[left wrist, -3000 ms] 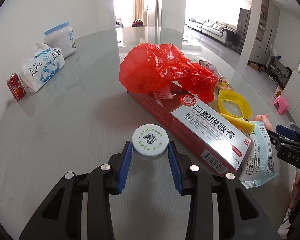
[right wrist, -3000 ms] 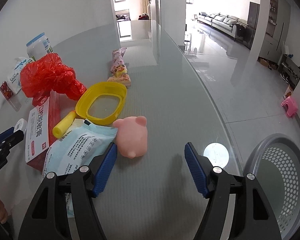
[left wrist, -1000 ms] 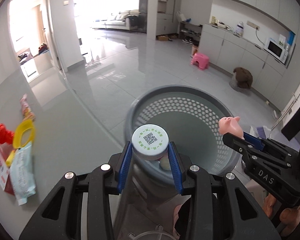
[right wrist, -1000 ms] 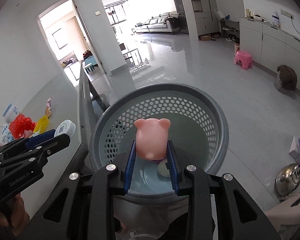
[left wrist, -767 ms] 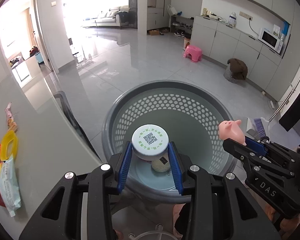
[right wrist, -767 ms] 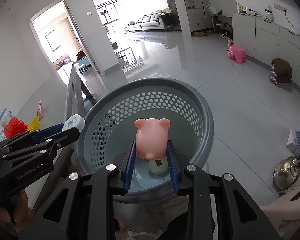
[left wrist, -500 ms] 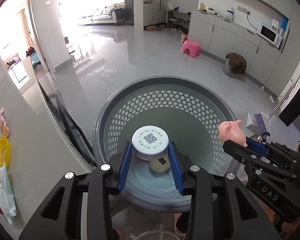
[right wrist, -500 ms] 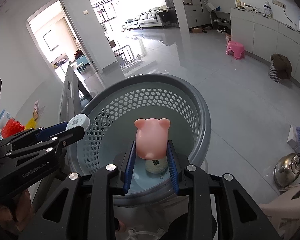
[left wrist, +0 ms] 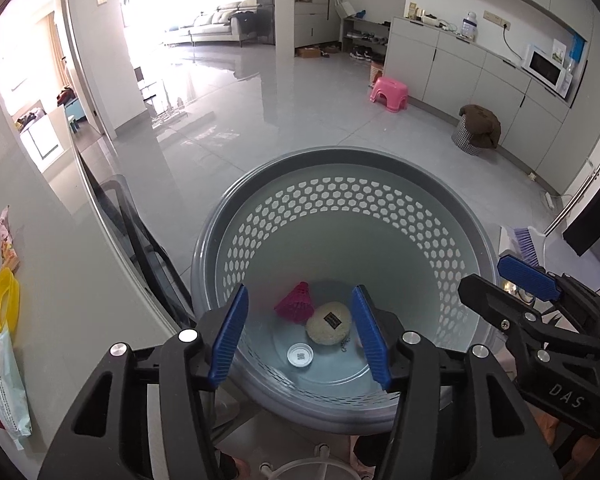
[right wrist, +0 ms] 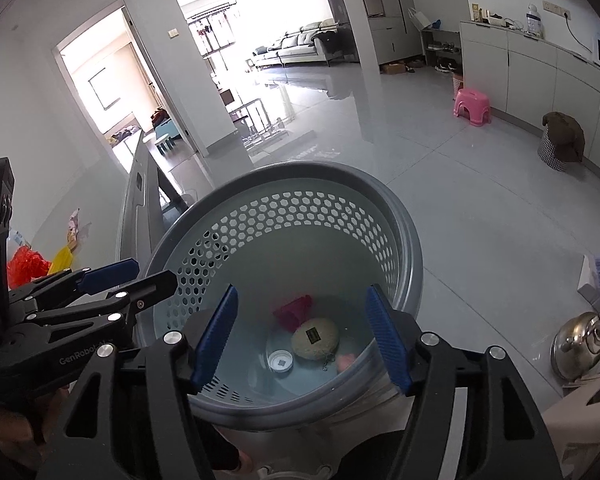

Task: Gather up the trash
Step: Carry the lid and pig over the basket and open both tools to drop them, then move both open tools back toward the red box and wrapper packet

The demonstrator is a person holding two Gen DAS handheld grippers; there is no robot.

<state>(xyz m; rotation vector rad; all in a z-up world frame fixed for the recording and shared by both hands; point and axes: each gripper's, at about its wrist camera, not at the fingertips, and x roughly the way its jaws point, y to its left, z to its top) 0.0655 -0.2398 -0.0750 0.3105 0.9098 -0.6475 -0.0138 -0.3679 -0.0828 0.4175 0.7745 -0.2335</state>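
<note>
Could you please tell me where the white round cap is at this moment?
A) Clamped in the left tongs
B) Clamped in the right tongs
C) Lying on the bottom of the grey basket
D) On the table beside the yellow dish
C: the white cap lies on the floor of the grey basket beside a beige ball, while the left tongs and the right tongs both stand open and empty above it.

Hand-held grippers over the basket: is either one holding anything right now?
No. The left hand-held gripper and right hand-held gripper are both open and empty.
</note>
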